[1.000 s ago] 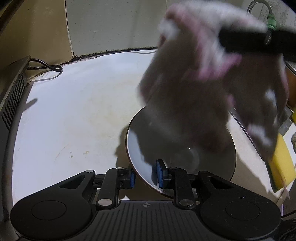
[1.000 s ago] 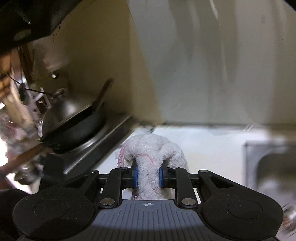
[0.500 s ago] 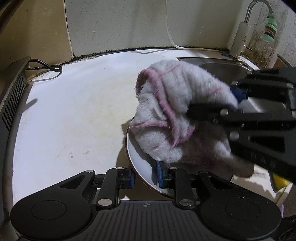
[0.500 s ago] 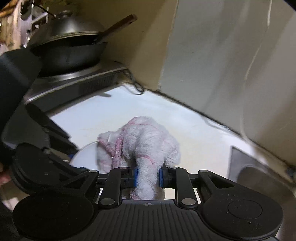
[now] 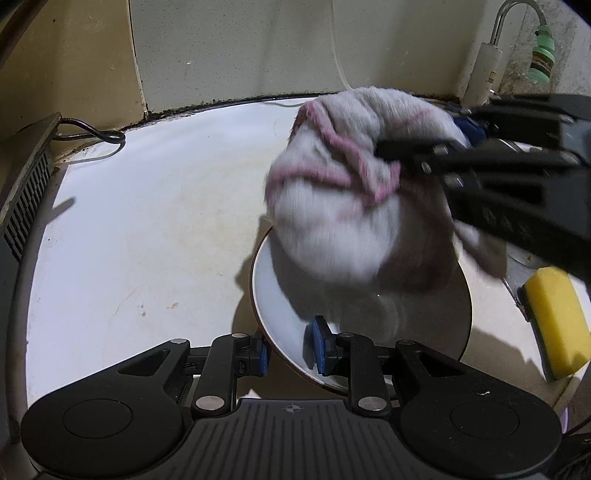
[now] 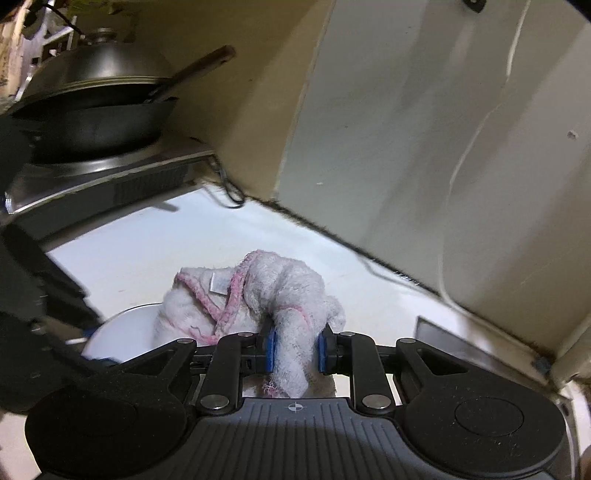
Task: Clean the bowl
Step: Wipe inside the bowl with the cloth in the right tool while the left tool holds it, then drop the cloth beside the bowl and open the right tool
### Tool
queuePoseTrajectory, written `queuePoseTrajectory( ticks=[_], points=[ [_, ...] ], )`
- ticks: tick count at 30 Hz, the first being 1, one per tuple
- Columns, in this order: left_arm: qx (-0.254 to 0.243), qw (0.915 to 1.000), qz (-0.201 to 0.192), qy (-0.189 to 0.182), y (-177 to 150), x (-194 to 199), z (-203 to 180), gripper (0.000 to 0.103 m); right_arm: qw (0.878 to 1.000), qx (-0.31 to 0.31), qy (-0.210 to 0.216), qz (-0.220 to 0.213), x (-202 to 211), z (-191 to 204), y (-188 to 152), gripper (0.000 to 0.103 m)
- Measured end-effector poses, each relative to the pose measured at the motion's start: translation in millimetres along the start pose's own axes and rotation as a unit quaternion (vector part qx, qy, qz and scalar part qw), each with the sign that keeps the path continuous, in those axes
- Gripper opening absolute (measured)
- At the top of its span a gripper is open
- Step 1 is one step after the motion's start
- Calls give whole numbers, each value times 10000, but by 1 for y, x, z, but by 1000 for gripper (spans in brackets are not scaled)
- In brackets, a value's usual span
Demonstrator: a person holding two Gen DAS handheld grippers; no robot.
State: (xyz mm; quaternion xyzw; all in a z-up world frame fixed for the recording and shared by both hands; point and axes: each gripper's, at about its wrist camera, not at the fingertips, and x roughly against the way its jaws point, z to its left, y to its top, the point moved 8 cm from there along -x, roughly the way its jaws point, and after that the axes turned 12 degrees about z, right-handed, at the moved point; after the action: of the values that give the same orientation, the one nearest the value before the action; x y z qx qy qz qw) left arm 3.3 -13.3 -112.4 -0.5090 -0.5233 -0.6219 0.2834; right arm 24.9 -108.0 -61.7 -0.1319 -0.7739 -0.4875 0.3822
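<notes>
A white bowl [image 5: 288,314] with a dark rim rests on the white counter. My left gripper [image 5: 290,349] is shut on its near rim, one pad inside and one outside. My right gripper [image 6: 295,350] is shut on a white cloth with pink edging [image 6: 258,295]. In the left wrist view the cloth [image 5: 343,206] hangs bunched over the bowl, and it hides the bowl's far side. The bowl's rim [image 6: 122,325] shows at the lower left of the right wrist view, under the cloth.
A yellow sponge [image 5: 557,317] lies at the right by the sink edge. A tap [image 5: 509,33] stands at the back right. A stove with a lidded wok [image 6: 92,103] stands to the left, with a black cable [image 5: 92,134] near the wall.
My right gripper has carried the cloth down over the bowl and shifted it a little to the right. My left gripper has kept hold of the bowl's rim.
</notes>
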Motion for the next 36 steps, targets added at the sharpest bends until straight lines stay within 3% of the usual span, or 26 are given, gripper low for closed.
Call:
queuePoseTrajectory(
  ticks=[8, 11, 13, 19, 26, 30, 36],
  points=[
    [-14, 10000, -4, 35, 2, -1, 0, 27, 9994, -199, -171, 212, -38, -23, -3, 20],
    [-19, 10000, -9, 48, 2, -1, 0, 27, 9973, -230, -652, 261, -54, -37, -4, 20],
    [-10, 10000, -18, 53, 3, -2, 0, 27, 9958, -457, -740, 299, -60, -47, -7, 21],
    [8, 9999, -70, 106, 9, -4, -1, 28, 9911, -1323, 10, -137, -41, -63, -6, 21],
    [80, 9998, -139, 105, 20, -9, 0, 31, 9725, -2064, 1037, -303, -18, -66, 6, 30],
    [106, 9997, -167, 116, 22, -11, -1, 32, 9689, -2195, 1134, -116, -17, -64, 8, 35],
    [138, 9995, -185, 207, 21, -11, -2, 48, 9643, -2357, 1161, 321, -28, -61, 0, 45]
  ],
)
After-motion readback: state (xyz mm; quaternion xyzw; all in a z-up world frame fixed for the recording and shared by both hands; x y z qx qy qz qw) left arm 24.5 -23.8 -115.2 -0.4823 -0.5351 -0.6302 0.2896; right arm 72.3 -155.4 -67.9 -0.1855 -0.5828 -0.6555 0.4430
